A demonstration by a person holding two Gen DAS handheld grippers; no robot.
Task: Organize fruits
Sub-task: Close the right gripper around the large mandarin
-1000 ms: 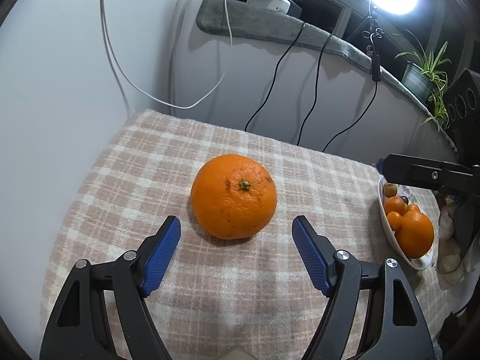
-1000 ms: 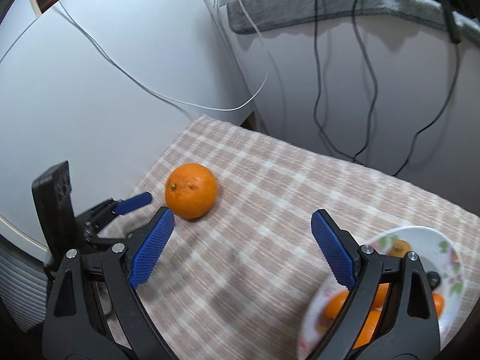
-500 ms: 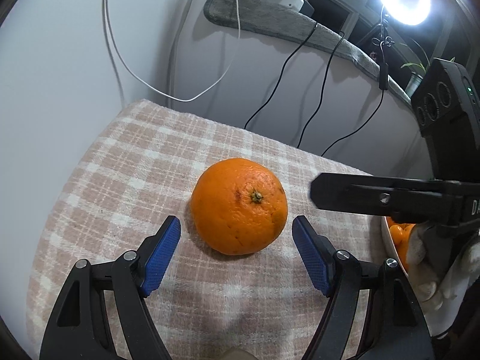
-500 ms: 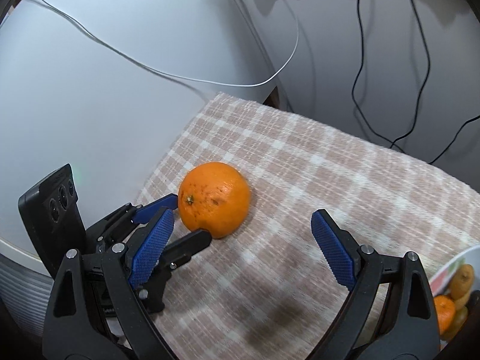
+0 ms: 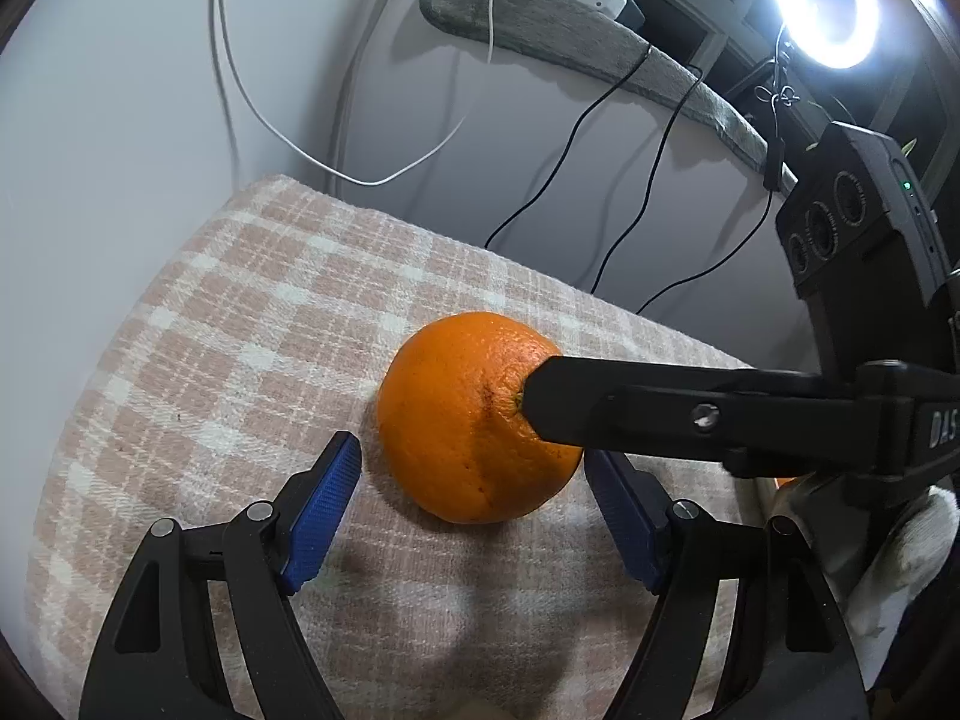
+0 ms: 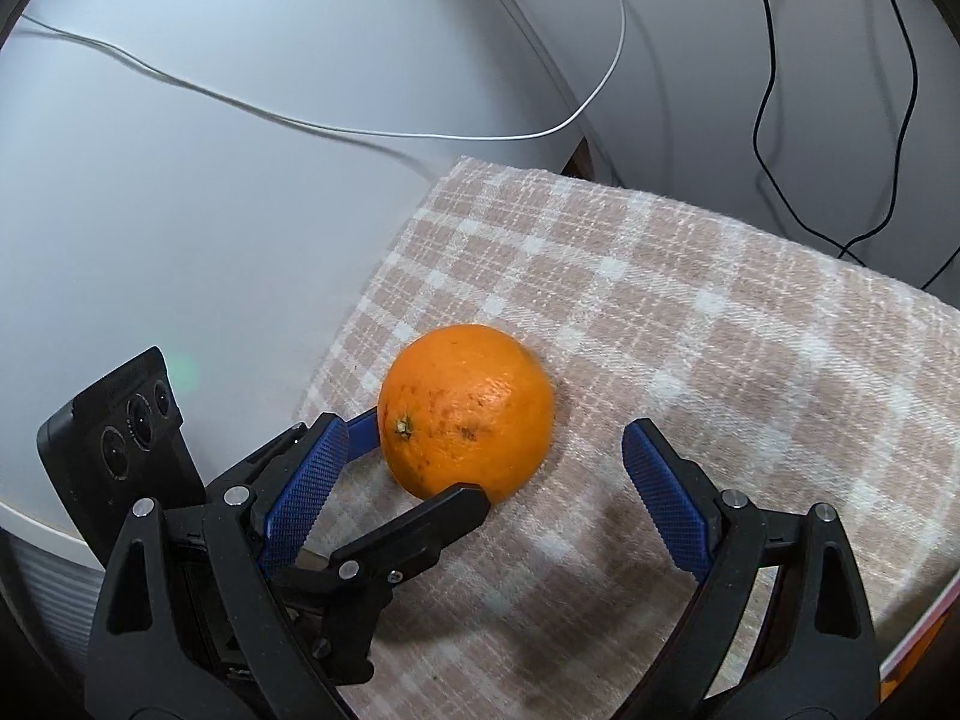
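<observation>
My left gripper (image 5: 471,510) stands wide, unclenched, its blue pads (image 5: 321,519) flanking the near side of the orange (image 5: 462,420) without pressing it; I see cloth between the left pad and the peel, while the right pad sits just beside the fruit, and I cannot tell whether it touches. My right gripper (image 6: 483,507) is spread wide too, holding nothing. From the left wrist view one of its black fingers (image 5: 690,417) crosses in front of the orange's right side and covers the stem end. Letters "DAS" show on that gripper at the frame's edge, the rest cut off.

The orange rests on the pink-and-white checked cloth (image 6: 690,330), with its stem end tipped toward the left gripper in the right wrist view. Open cloth lies behind it and to its right in that view. To its left the cloth's edge is close, dropping beside a white panel (image 6: 180,228). At the lower right corner of the right wrist view a sliver of a plate rim (image 6: 918,636) with something orange is mostly cut off.

Further back, black cables (image 5: 630,198) and a white cable (image 6: 420,135) hang against the white wall; a grey pad (image 5: 570,42) and a ring light (image 5: 825,0) sit above.
</observation>
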